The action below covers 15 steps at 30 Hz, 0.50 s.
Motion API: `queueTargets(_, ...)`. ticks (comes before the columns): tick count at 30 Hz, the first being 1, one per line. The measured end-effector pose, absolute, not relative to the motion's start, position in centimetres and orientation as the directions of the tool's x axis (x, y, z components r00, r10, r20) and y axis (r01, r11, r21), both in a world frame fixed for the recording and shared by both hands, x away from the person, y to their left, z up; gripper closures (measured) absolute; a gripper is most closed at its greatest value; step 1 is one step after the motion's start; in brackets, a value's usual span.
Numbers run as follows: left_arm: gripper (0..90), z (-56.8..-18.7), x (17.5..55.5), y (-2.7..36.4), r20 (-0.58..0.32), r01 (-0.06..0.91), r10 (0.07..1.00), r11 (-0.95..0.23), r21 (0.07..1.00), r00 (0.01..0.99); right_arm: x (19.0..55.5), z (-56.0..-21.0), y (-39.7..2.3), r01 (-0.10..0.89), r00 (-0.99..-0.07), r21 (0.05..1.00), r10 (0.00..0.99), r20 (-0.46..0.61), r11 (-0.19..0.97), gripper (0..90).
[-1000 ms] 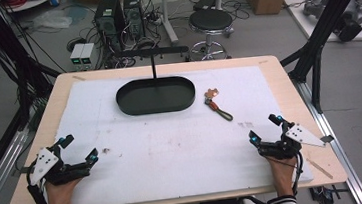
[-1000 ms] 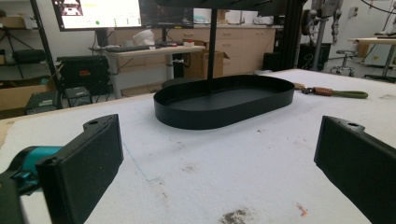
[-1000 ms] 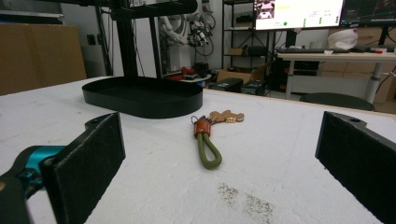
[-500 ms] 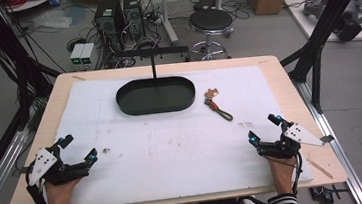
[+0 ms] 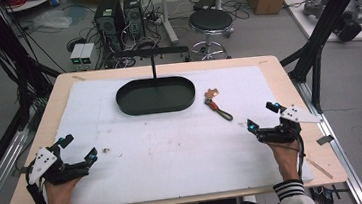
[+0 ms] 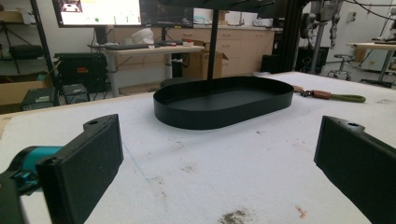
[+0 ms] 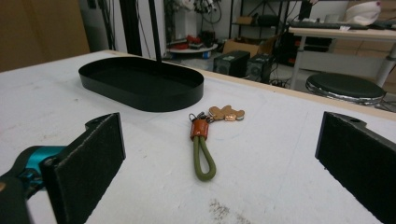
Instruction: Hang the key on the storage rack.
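Observation:
A black oval tray (image 5: 154, 95) (image 6: 223, 101) (image 7: 141, 83) sits at the back middle of the white mat, with a thin black post rising behind it. To its right lies a keychain (image 5: 218, 105) (image 7: 203, 143) (image 6: 330, 95): an olive green loop, a brown leather band and a copper charm. My left gripper (image 5: 78, 148) (image 6: 215, 172) rests near the front left corner, open, with nothing between its jaws. My right gripper (image 5: 262, 115) (image 7: 219, 170) rests at the front right, open and empty, with the keychain ahead of it on the mat.
The white mat (image 5: 173, 148) covers most of the wooden table (image 5: 287, 79) and carries a few small dirt marks. A stool (image 5: 210, 21), computer towers (image 5: 120, 12) and cables stand on the floor beyond the far edge. Black frame struts (image 5: 315, 54) rise at the right side.

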<state>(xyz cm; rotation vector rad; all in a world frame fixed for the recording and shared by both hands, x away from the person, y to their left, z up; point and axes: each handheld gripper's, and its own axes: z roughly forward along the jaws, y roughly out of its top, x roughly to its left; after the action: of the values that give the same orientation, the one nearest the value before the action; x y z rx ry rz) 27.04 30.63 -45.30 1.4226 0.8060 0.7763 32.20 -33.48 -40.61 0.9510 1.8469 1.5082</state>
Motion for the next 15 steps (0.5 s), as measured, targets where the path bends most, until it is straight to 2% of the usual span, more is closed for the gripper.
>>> queueTargets(7,1.7,-45.3,27.1,30.6,-0.018,0.022,0.85,0.008,1.0,0.527,34.8,-37.7,-32.5,0.216,-0.633,0.954,0.773,-0.023,0.206,0.4)
queueTargets(15,1.7,-45.3,27.1,30.6,-0.019,0.024,0.849,0.008,1.0,0.527,37.8,-35.8,-30.7,0.273,-0.698,0.906,0.715,-0.046,0.324,0.5)
